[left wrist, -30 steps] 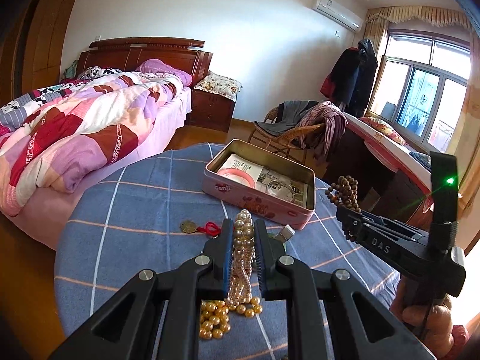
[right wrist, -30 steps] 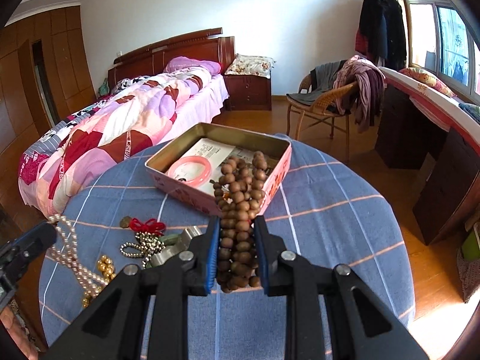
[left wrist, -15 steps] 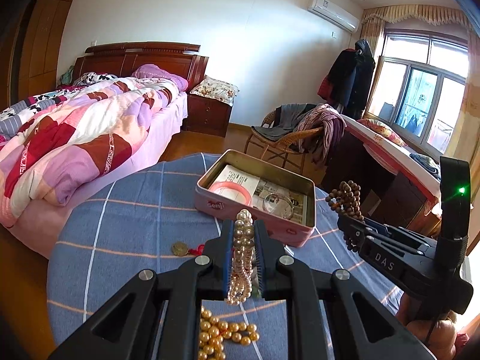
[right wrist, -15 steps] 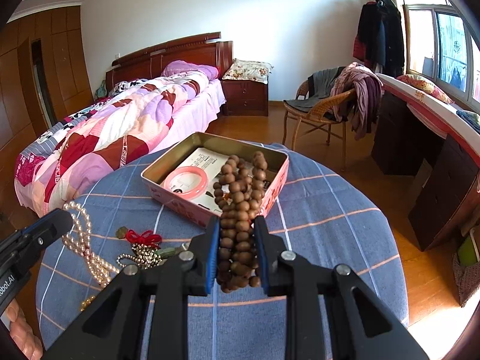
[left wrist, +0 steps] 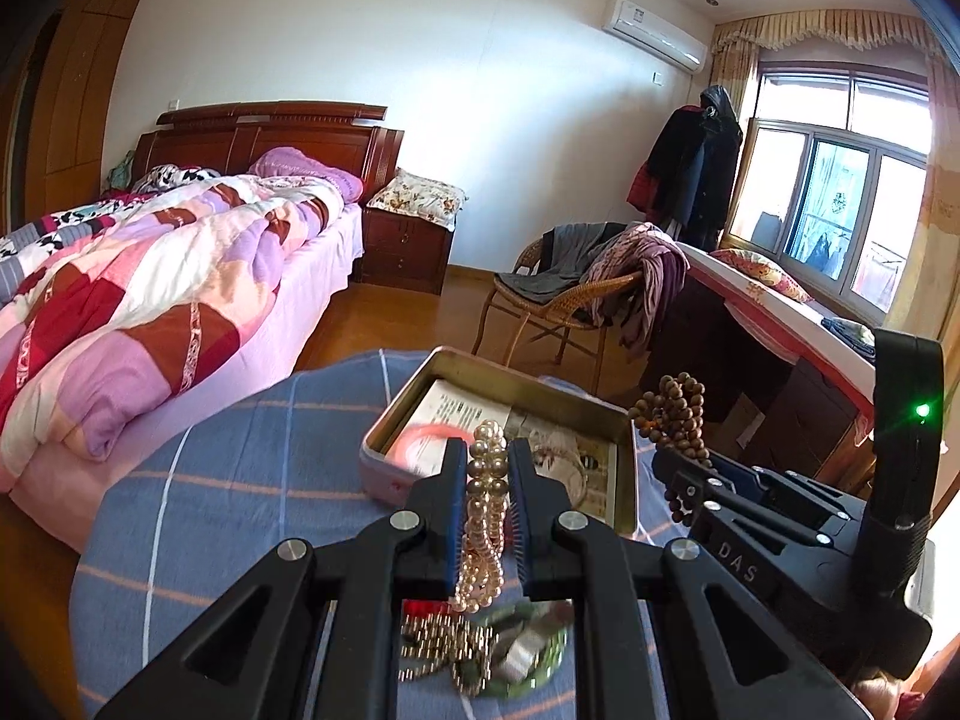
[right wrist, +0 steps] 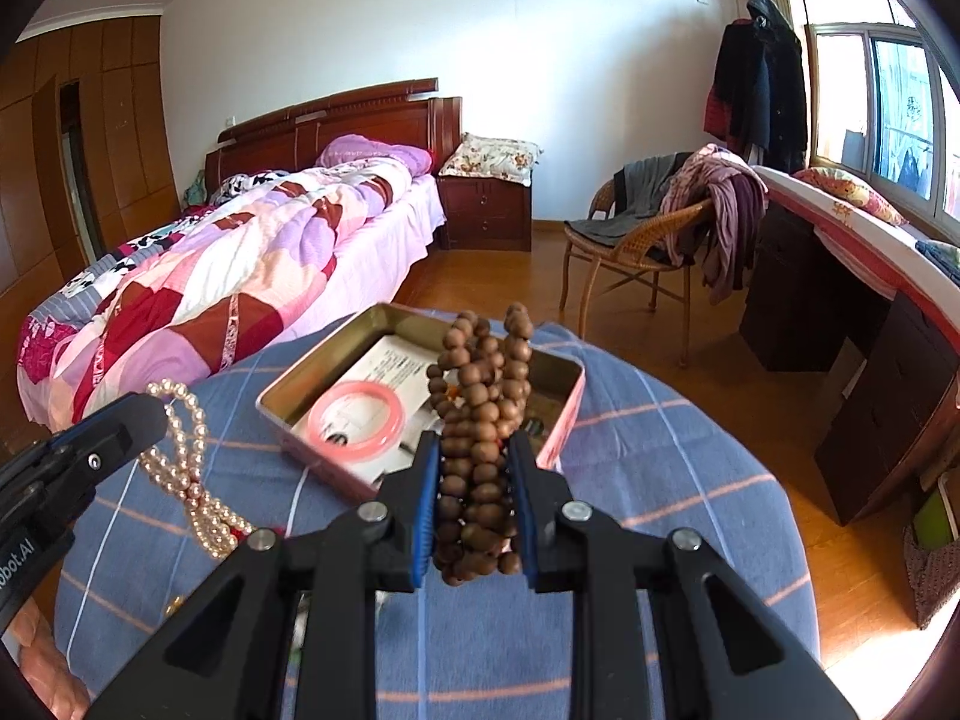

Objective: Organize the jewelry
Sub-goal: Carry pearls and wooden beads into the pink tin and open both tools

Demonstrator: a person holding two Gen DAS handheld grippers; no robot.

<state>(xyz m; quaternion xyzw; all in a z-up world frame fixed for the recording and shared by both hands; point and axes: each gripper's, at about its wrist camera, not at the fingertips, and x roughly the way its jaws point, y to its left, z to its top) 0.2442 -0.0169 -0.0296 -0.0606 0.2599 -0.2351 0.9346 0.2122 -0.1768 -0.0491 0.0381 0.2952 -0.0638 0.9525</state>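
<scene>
Both claws have lifted and come closer to the tin box [right wrist: 558,414] since a second ago, and the pearl necklace [left wrist: 483,516] that trailed on the tabletop [right wrist: 660,480] now hangs clear of it. We see the left claw [left wrist: 487,468] clamped on that pearl necklace, the strand gathered between its blue pads and drooping below them, just short of the tin's near wall. Our right claw [right wrist: 474,468] is clamped on the wooden bead bracelet [right wrist: 480,420], whose coils rise above the fingertips and hang over the tin's near edge. Inside the open tin lies a pink bangle [right wrist: 354,420] on printed paper. Beneath the left claw, a blurred heap of a small beaded chain [left wrist: 438,642] and green pieces rests on the blue checked cloth.
</scene>
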